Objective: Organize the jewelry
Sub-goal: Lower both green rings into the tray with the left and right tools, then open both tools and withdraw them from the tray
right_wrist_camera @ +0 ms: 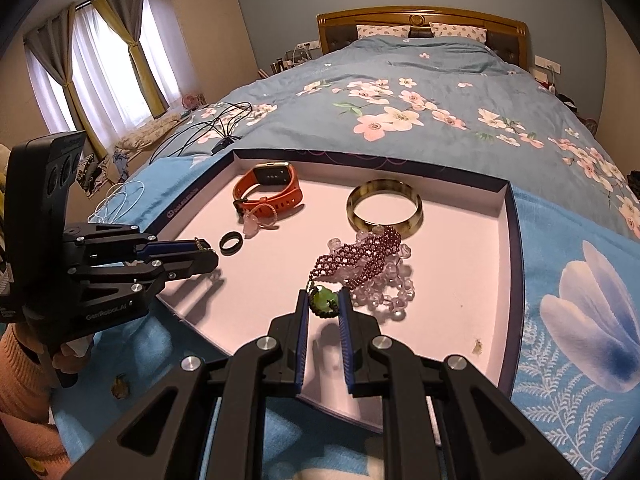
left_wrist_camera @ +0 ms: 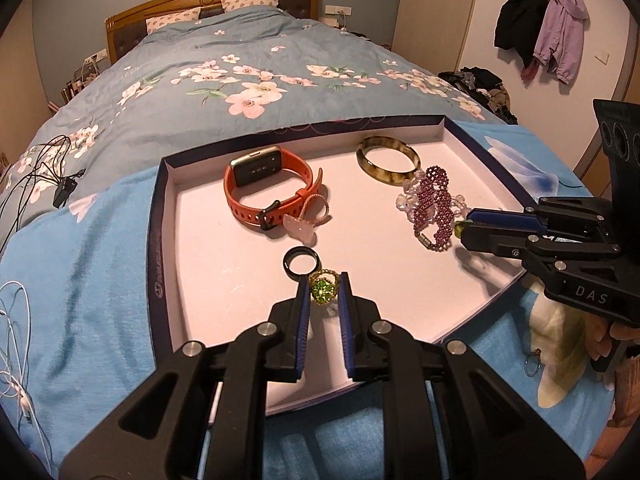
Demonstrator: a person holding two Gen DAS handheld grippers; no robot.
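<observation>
Jewelry sits spread out in a shallow box lid (left_wrist_camera: 472, 312) with a pale pink inside, lying on the bed. There's an orange watch (left_wrist_camera: 266, 184), a mottled bangle (left_wrist_camera: 387, 160), a purple bead bracelet (left_wrist_camera: 434, 204) tangled with clear crystal beads (right_wrist_camera: 390, 284), a black ring (left_wrist_camera: 301, 264) and a little pink charm ring (left_wrist_camera: 306, 224) right by the watch strap.

The left gripper (left_wrist_camera: 325, 290) comes in low from the near edge, fingers pinched on a green beaded ring (left_wrist_camera: 323, 288) just beside the black one. The right gripper (right_wrist_camera: 323, 300) reaches in from the right side, closed around a green pendant (right_wrist_camera: 326, 298) on dark beads, touching the end of the purple bracelet. Both sit just above the lid floor.

Lid rests on a light blue blanket (left_wrist_camera: 80, 248) over a blue floral duvet (left_wrist_camera: 240, 64). Wooden headboard (left_wrist_camera: 212, 0) at the far end, black cables (left_wrist_camera: 36, 172) and white cord (left_wrist_camera: 16, 340) on the left, jackets (left_wrist_camera: 544, 28) hanging on the wall, curtains (right_wrist_camera: 100, 52) at the window.
</observation>
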